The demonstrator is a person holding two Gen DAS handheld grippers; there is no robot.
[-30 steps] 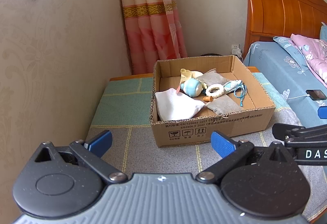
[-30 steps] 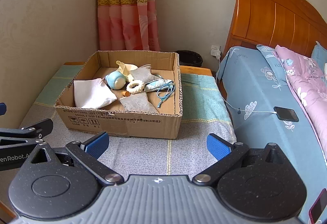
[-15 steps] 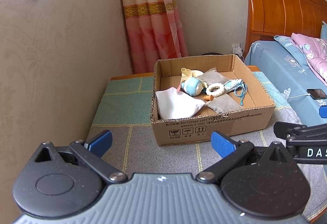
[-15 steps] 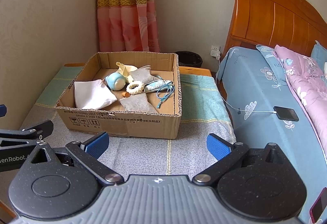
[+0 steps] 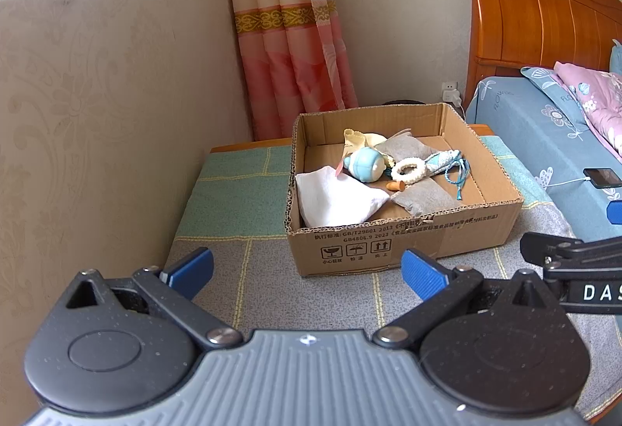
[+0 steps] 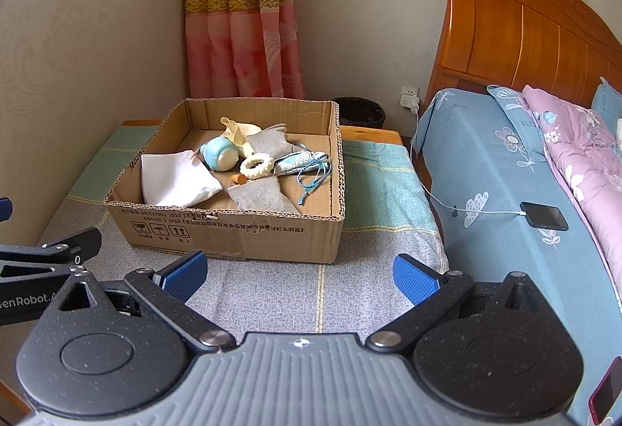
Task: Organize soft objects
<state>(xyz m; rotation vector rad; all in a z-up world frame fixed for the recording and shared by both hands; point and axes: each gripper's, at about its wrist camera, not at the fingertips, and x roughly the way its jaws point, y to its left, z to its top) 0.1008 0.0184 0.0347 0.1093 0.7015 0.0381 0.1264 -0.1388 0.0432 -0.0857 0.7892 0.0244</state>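
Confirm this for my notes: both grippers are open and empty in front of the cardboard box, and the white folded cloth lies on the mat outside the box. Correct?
Not quite. The white folded cloth lies inside the cardboard box, in its near left corner, not on the mat; the right wrist view shows it. The rest holds: the left gripper and right gripper are open and empty in front of the box.

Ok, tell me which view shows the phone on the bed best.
The right wrist view: the whole phone and its white cable lie clear on the bed. The left wrist view shows it small at the right edge.
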